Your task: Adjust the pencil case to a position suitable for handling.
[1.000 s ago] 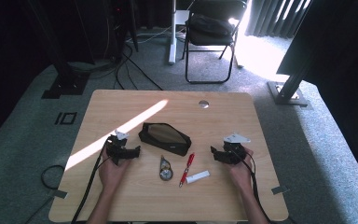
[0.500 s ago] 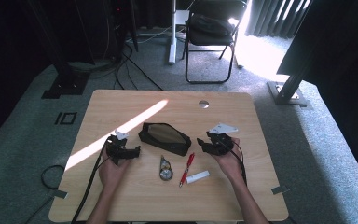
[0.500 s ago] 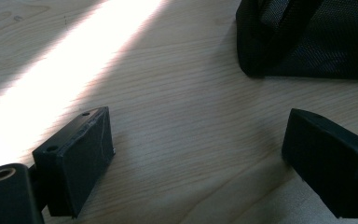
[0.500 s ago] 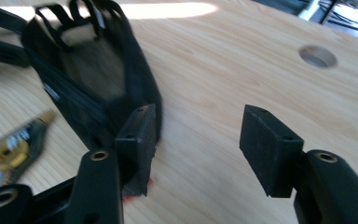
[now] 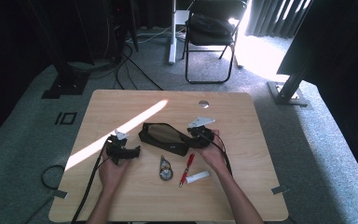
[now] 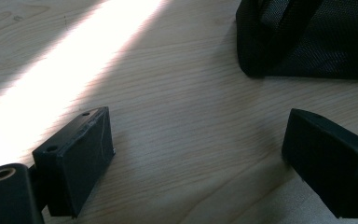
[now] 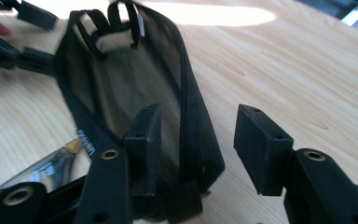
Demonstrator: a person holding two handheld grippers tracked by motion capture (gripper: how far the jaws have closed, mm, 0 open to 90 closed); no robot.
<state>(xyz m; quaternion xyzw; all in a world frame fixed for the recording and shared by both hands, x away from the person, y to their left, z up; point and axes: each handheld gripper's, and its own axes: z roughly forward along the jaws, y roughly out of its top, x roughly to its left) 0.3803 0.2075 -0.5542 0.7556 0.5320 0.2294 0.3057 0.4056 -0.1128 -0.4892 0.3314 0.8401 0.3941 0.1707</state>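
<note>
We worked at a light wooden table (image 5: 242, 116) that stood on grey carpet, with a bright stripe of sunlight slanting across its left half and a folding chair (image 5: 209, 32) well behind it in the dim room. Near the middle of the tabletop lay a black mesh pouch (image 5: 164, 137), its long side running left to right. Our left gripper (image 5: 129, 151) rested low over the wood just left of the pouch, apart from it; in the left gripper view its two black jaws stood wide apart with bare tabletop between them and the corner of the pouch (image 6: 307, 37) ahead of them. Our right gripper (image 5: 193, 135) was at the pouch's right end. Its jaws had just been closing, and in the right gripper view the near end of the pouch (image 7: 168, 93) sat between them, its zipped edge close against the left jaw while a clear gap remained on the right, so the pads were not pressing it from both sides. In front of the pouch, toward us, lay a small metal multi-tool (image 5: 165, 169), a red pen (image 5: 186, 169) and a small white stick-shaped item (image 5: 198, 176), all apart from both grippers.
</note>
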